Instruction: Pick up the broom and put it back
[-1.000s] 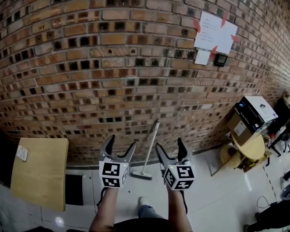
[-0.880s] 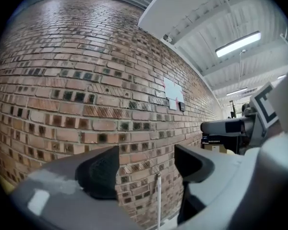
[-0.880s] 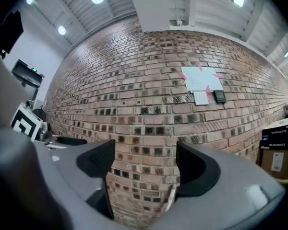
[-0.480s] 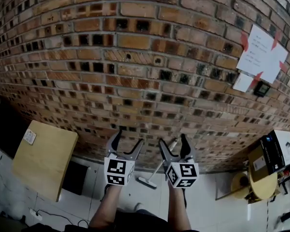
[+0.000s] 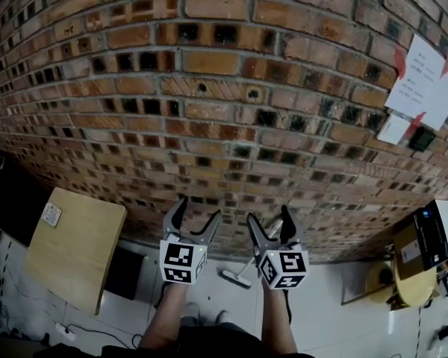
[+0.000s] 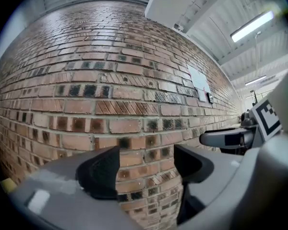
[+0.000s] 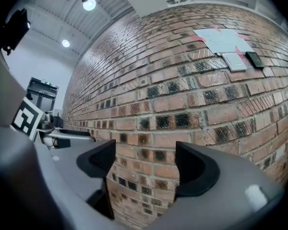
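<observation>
One broom (image 5: pixel 237 277) is leaning against the brick wall (image 5: pixel 209 88), head resting on the pale floor (image 5: pixel 336 319), handle slanting up and right until it is passing behind the right gripper (image 5: pixel 269 216). Neither gripper is touching it. Right gripper is hanging just in front of the handle, jaws spread wide, only brickwork showing between them. Left gripper (image 5: pixel 198 211) is hovering just beside it, jaws likewise parted and gripping nothing. Both are pointing at the wall. Wooden table (image 5: pixel 75 252) is standing well off to the left. Taped papers (image 5: pixel 425 88) are hanging high on the wall at right, above a cardboard box (image 5: pixel 433 237).
</observation>
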A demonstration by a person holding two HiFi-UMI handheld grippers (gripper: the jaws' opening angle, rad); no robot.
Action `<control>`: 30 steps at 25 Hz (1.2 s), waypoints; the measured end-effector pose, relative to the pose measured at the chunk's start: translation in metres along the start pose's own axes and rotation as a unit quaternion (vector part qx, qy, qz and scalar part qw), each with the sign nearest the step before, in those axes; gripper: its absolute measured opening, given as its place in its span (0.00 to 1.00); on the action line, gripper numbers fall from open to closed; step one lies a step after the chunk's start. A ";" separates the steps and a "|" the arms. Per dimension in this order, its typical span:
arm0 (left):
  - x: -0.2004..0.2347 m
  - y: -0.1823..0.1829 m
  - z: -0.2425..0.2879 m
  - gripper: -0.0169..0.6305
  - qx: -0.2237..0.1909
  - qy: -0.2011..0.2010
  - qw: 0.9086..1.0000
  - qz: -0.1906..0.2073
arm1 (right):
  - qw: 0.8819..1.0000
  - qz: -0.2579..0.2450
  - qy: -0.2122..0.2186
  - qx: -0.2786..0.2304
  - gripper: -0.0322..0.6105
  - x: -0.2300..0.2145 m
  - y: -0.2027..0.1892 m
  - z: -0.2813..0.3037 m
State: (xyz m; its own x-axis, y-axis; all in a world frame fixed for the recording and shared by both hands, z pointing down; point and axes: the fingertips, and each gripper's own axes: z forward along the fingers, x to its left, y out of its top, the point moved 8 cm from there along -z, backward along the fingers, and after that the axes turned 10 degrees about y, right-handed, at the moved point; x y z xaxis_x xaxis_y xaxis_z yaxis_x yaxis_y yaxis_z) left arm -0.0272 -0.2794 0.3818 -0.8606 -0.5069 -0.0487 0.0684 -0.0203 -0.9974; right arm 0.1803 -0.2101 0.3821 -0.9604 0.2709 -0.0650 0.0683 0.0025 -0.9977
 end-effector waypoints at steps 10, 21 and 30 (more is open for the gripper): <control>-0.062 -0.017 0.036 0.58 0.024 -0.125 0.992 0.015 | 0.995 0.006 -0.096 0.021 0.66 -0.035 -0.017 -0.056; -0.125 -0.061 0.054 0.58 0.080 -0.208 0.974 0.029 | 0.986 0.060 -0.134 0.077 0.66 -0.060 -0.076 -0.095; -0.150 -0.097 0.067 0.58 0.121 -0.241 0.962 0.037 | 0.984 0.068 -0.140 0.092 0.66 -0.074 -0.111 -0.106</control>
State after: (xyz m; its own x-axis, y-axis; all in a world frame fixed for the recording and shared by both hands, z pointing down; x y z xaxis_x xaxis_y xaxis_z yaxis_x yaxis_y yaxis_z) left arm 0.1289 -0.2594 0.4894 -0.5196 -0.8538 -0.0320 0.2858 -0.1384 -0.9482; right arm 0.2721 -0.1284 0.5001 -0.9843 -0.0191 -0.1752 0.1755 -0.1972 -0.9645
